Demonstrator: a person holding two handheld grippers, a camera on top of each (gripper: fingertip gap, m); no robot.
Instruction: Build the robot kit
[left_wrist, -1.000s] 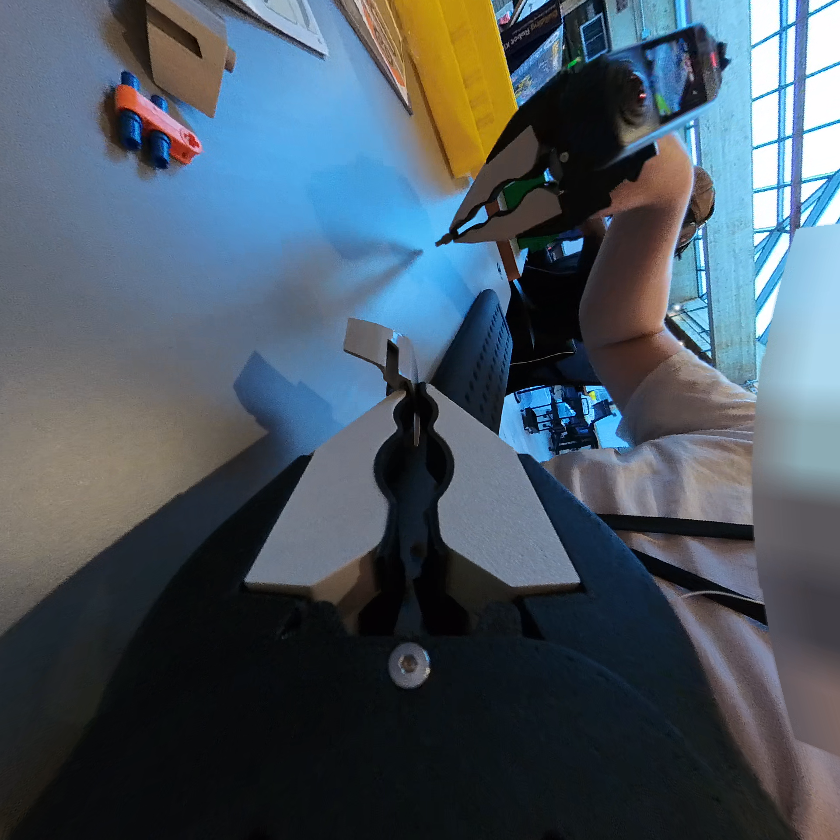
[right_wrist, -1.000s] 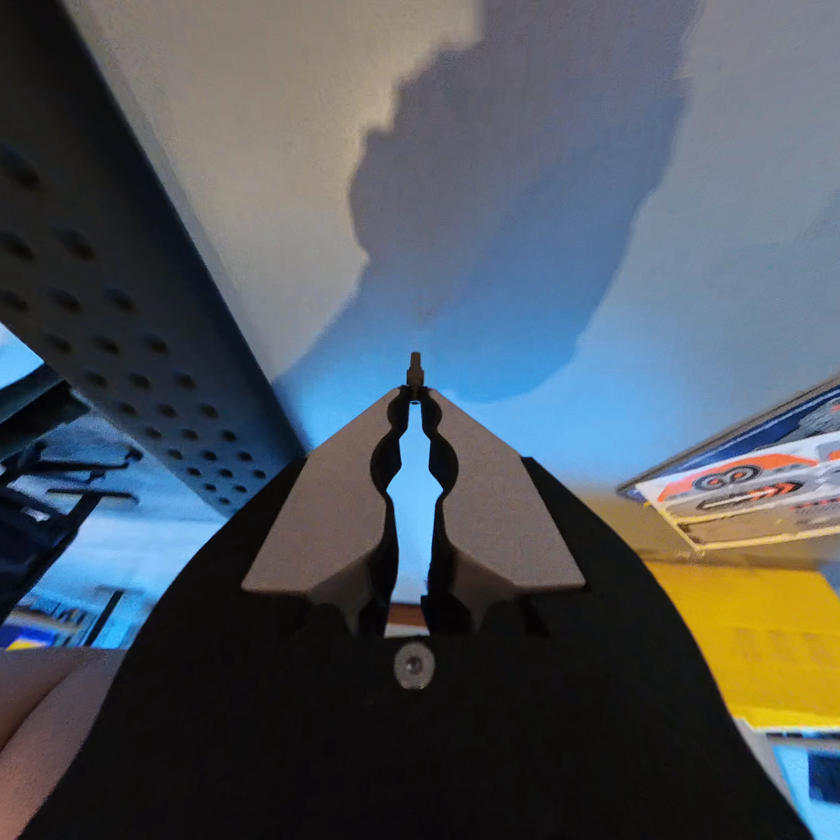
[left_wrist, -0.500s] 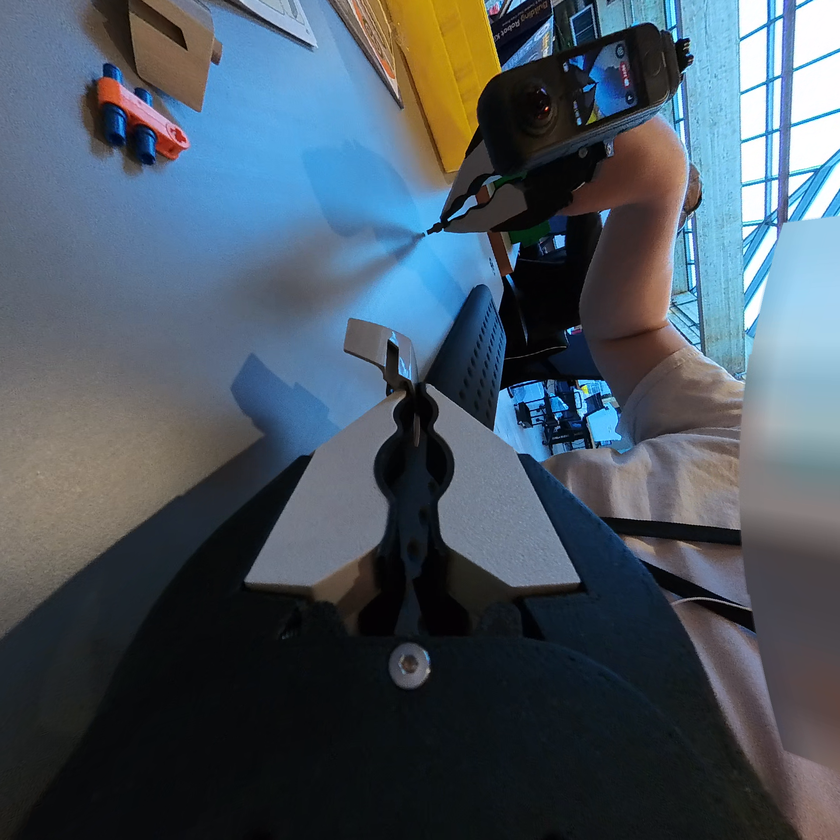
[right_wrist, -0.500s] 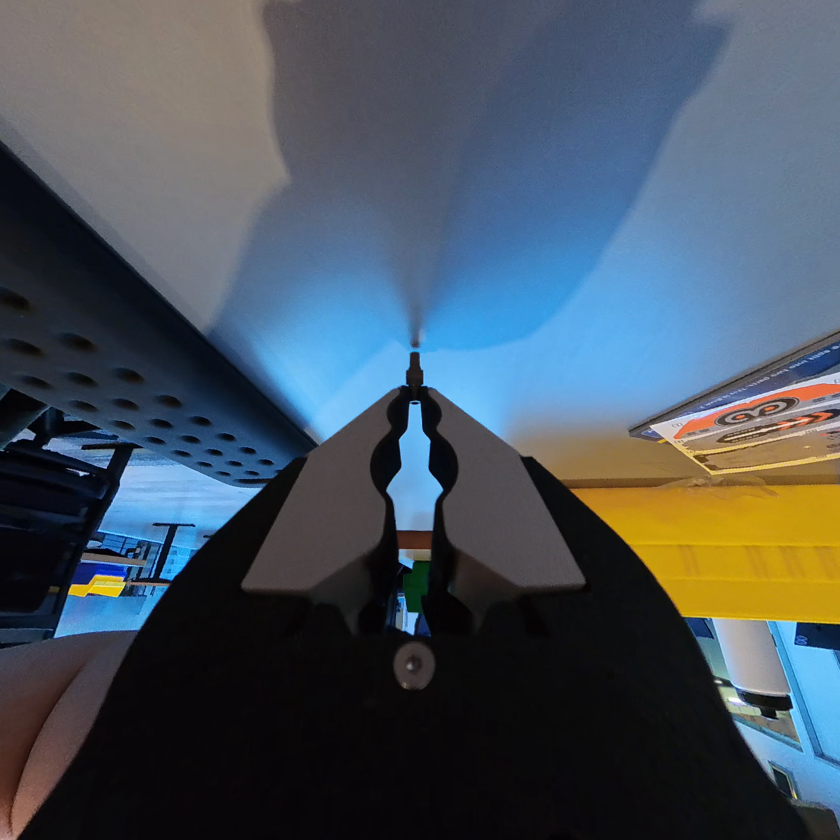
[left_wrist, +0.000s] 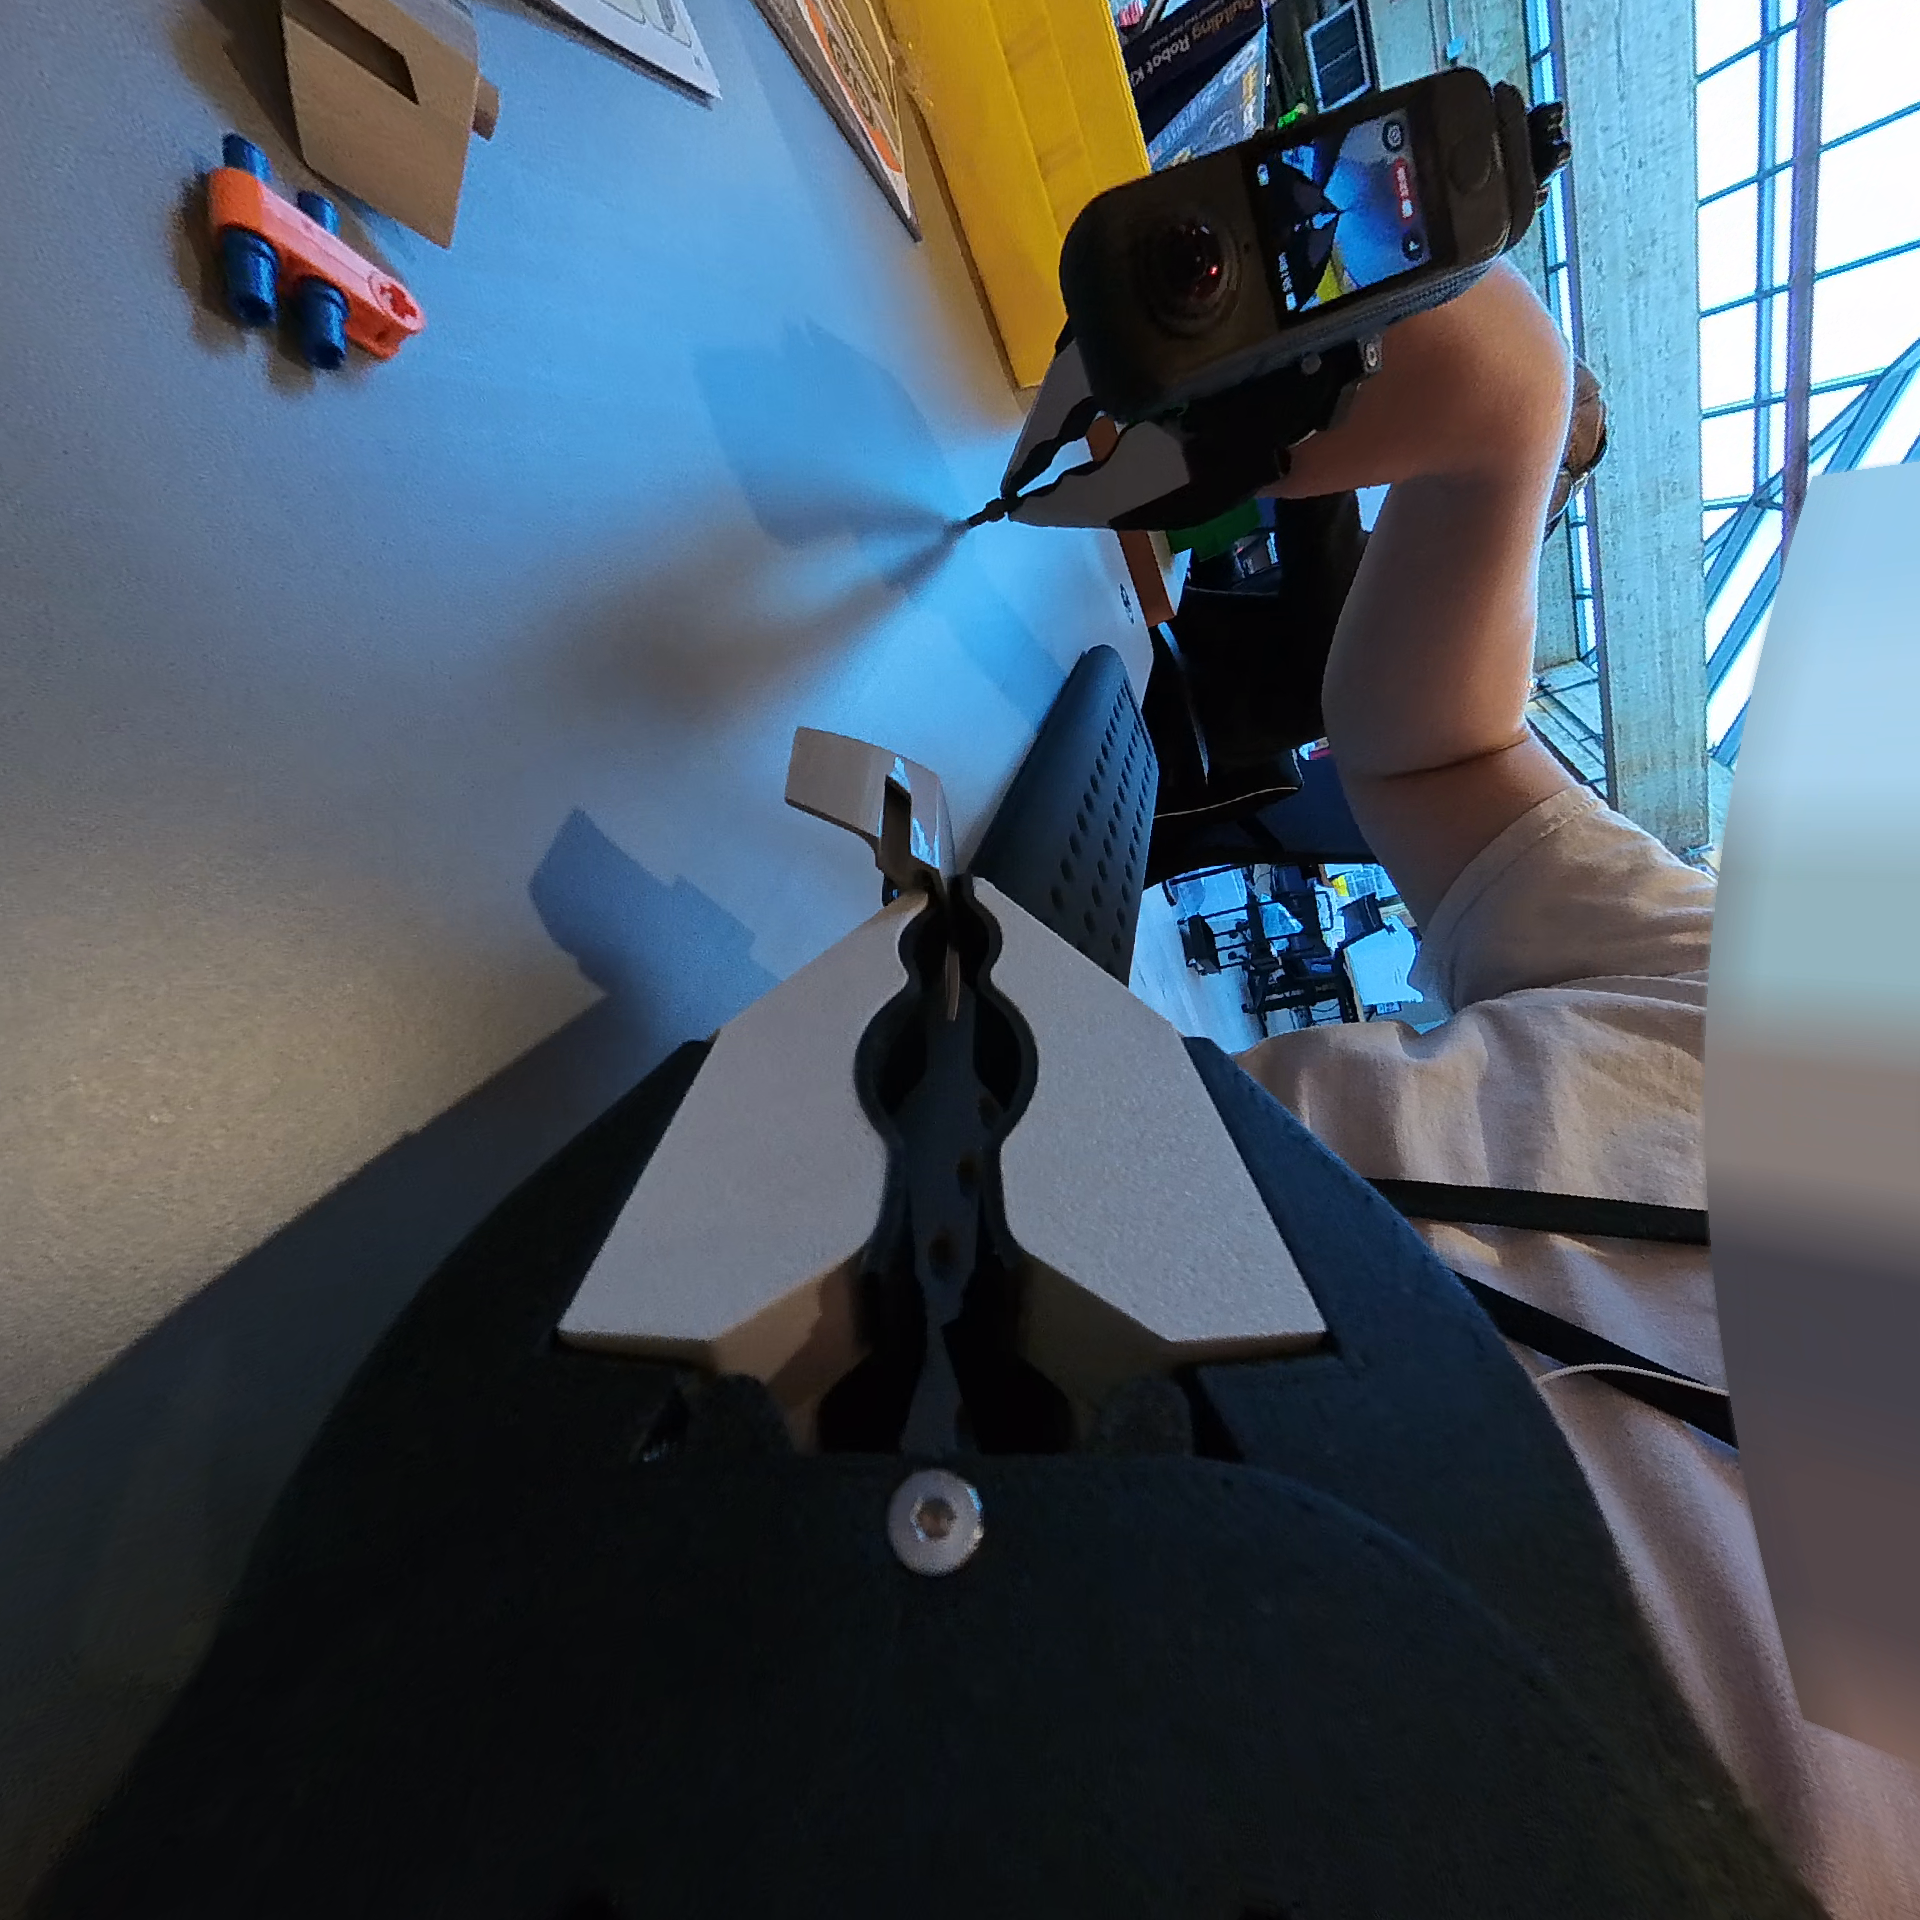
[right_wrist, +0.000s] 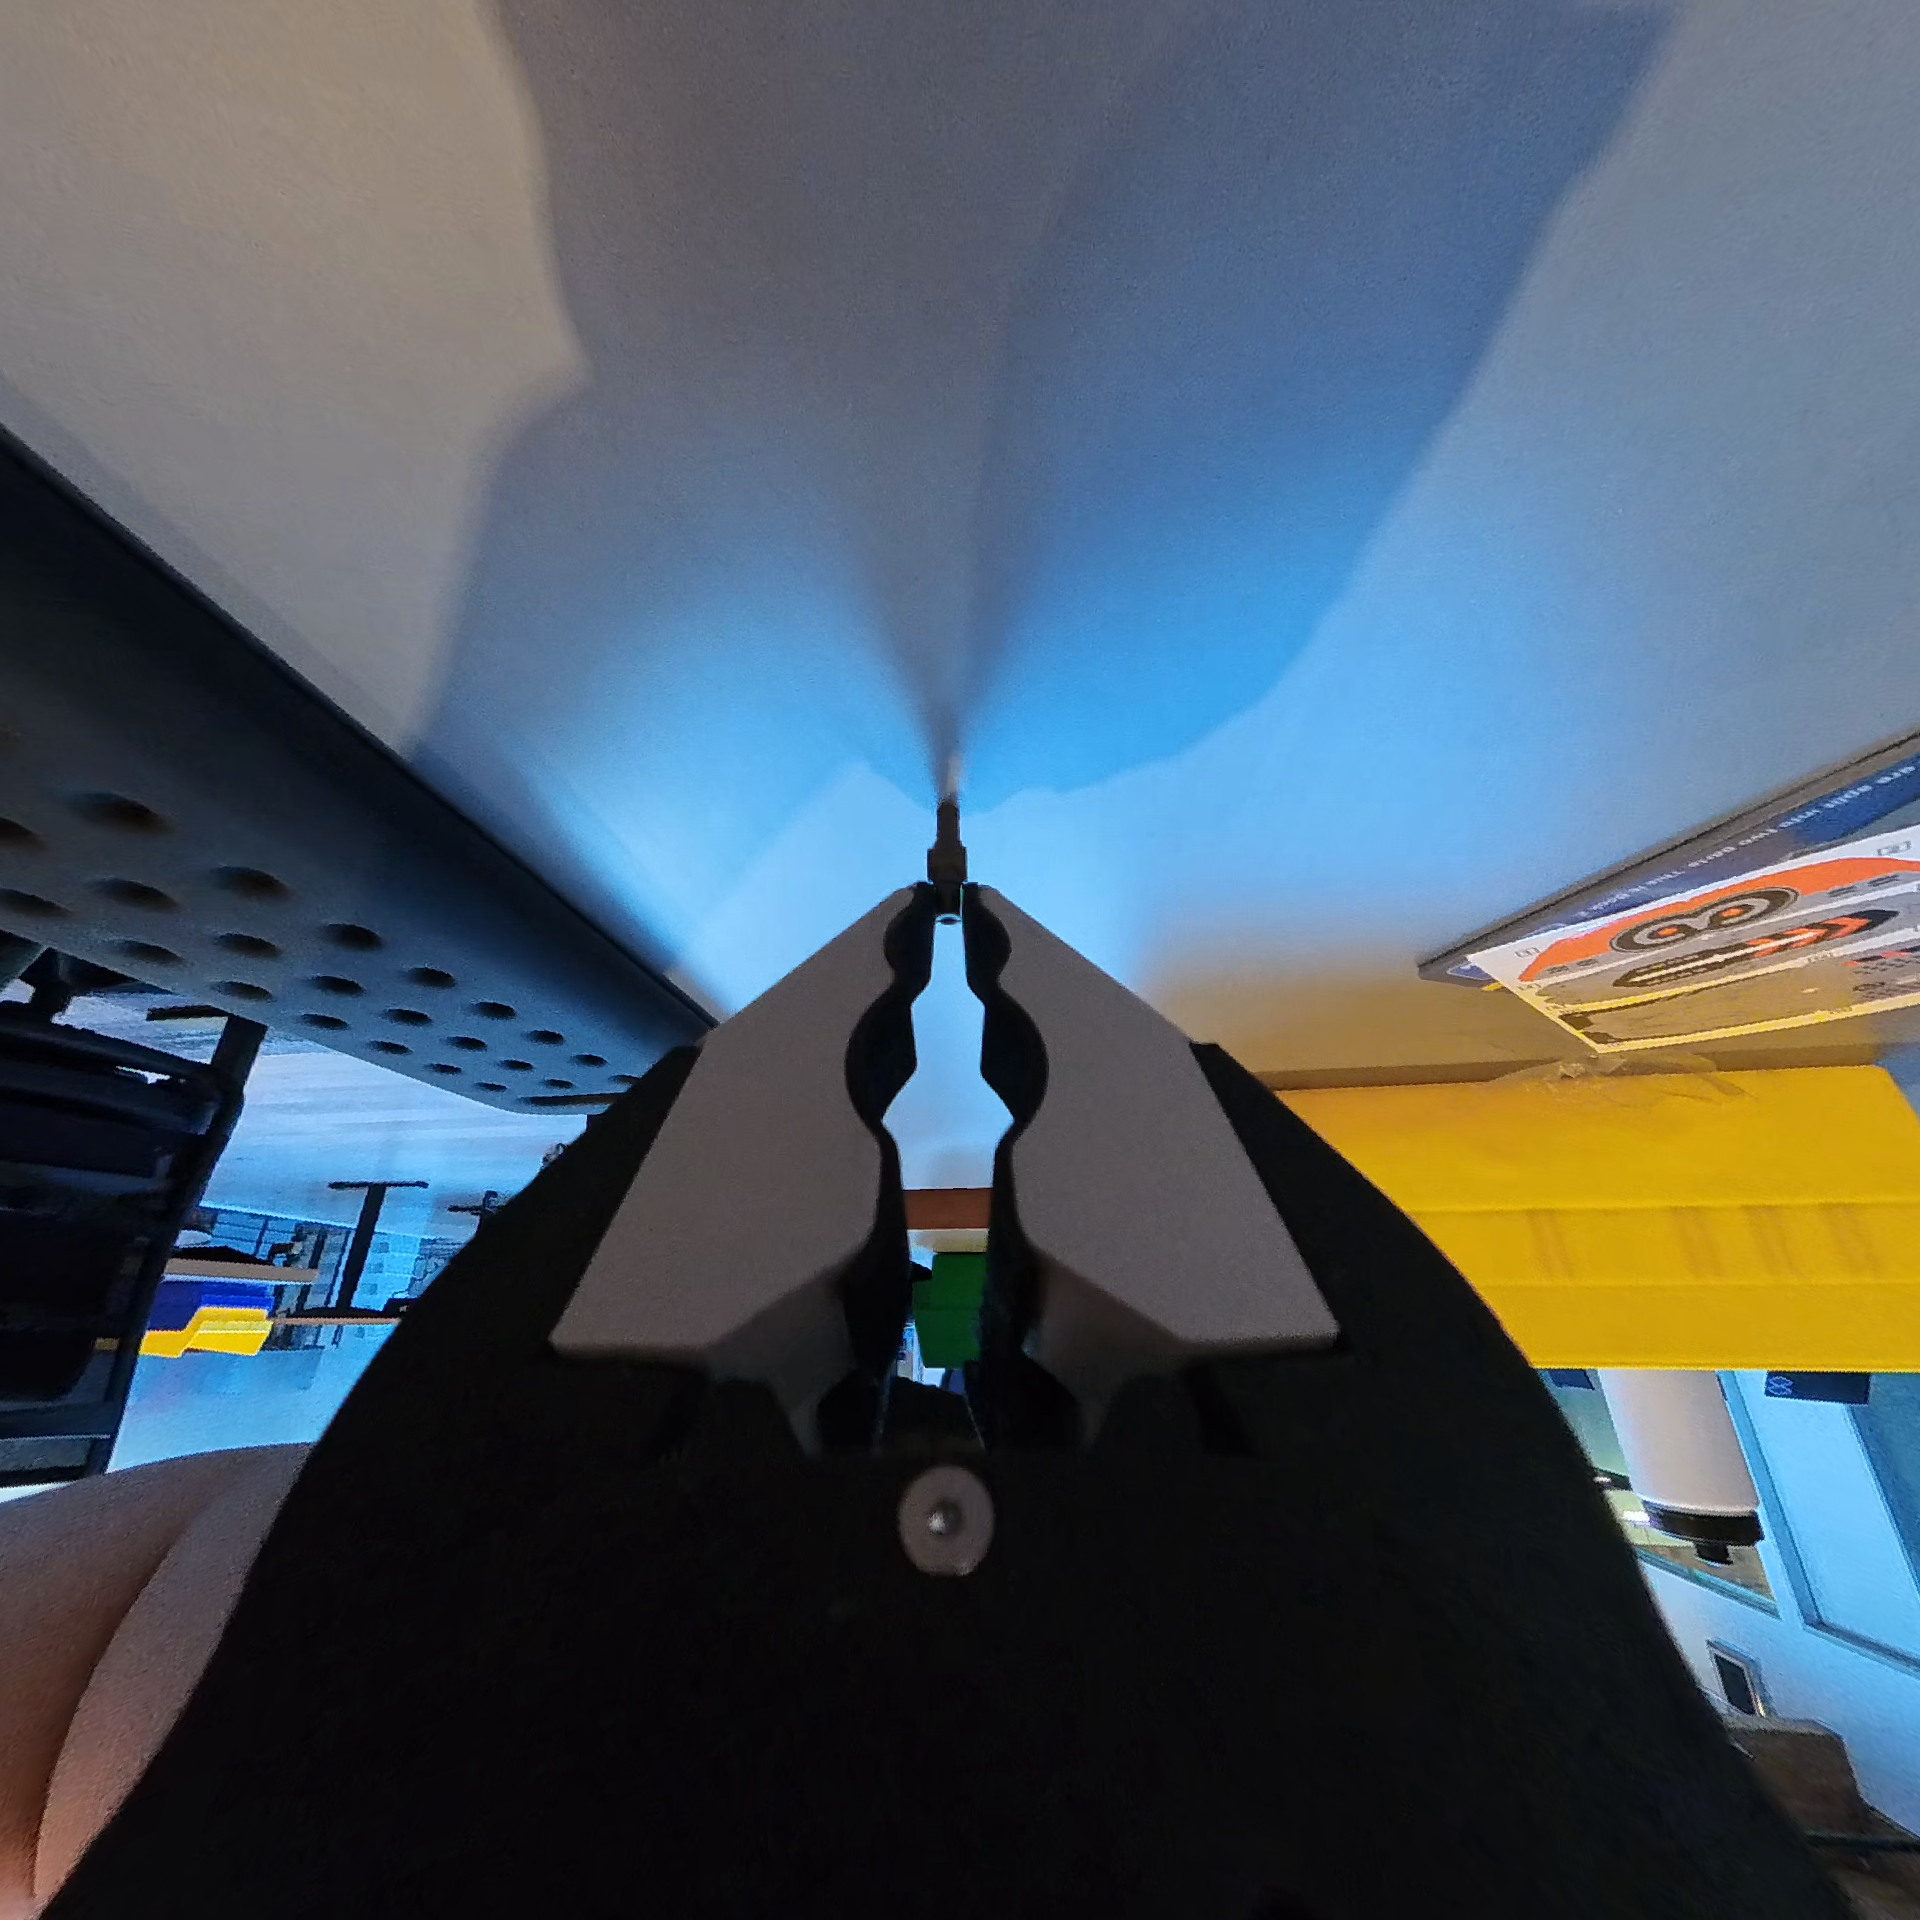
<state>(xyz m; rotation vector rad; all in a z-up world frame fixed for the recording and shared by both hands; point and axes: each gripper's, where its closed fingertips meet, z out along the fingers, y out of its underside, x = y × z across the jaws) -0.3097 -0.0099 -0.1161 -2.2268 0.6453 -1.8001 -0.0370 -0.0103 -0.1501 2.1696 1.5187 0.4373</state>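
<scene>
My left gripper (left_wrist: 940, 896) is shut on a small tan angled piece (left_wrist: 868, 795) and holds it just above the grey table (left_wrist: 312, 727). My right gripper (right_wrist: 948, 906) is shut on a small dark pin (right_wrist: 948, 844). The pin points at the table and its tip meets its own shadow there. In the left wrist view the right gripper (left_wrist: 1013, 509) shows farther off, with the pin (left_wrist: 985, 513) at the table surface. An orange beam with two blue pins (left_wrist: 301, 275) lies on the table at the far left, apart from both grippers.
A folded cardboard piece (left_wrist: 374, 114) lies by the orange beam. A yellow bin (right_wrist: 1558, 1195) and a printed sheet (right_wrist: 1714, 956) sit at the table's far side. A dark perforated chair back (right_wrist: 260, 935) stands at the table edge. A person's arm (left_wrist: 1434, 520) holds the right gripper. About 30 centimeters separates my left fingertips from my right.
My right gripper has come down toward the table with the pin, until the tip reaches the surface. My left gripper has stayed still with the tan piece.
</scene>
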